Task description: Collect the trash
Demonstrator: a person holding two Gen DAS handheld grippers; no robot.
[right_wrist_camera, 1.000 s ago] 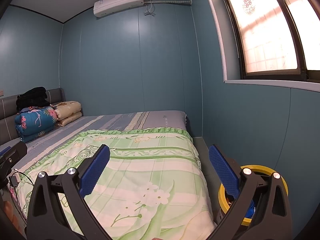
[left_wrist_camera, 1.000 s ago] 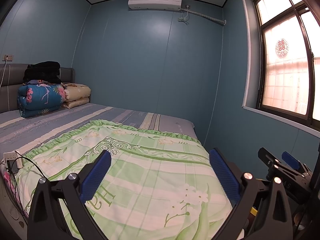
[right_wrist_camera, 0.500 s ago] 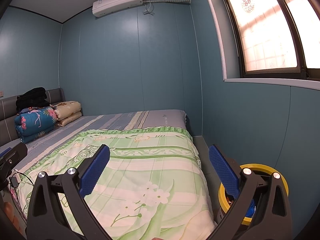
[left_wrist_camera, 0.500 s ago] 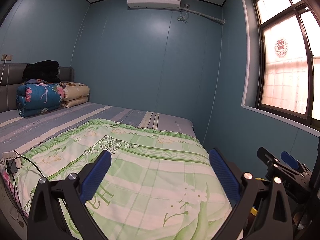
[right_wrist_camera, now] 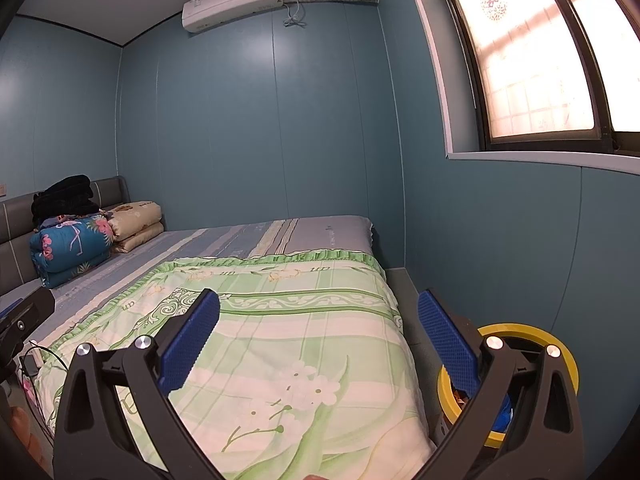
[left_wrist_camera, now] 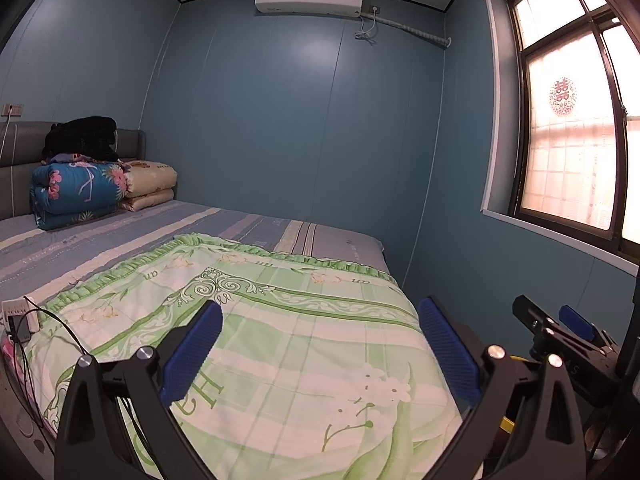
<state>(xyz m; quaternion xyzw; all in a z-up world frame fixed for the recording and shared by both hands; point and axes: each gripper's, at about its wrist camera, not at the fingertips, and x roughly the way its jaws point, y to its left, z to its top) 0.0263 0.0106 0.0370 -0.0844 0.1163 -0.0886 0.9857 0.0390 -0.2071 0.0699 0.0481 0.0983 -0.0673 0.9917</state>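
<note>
My left gripper is open and empty, held above the foot of a bed with a green floral blanket. My right gripper is open and empty, also above the blanket. A yellow-rimmed trash bin stands on the floor between the bed and the window wall, partly behind my right gripper's right finger; some blue and orange contents show inside. The right gripper shows at the right edge of the left wrist view. No loose trash is visible on the bed.
Folded quilts and a black garment lie by the headboard. A white power strip with cables sits at the bed's left edge. The blue wall with a window runs close along the bed's right side.
Both views have shifted only slightly. Both grippers stay open and empty.
</note>
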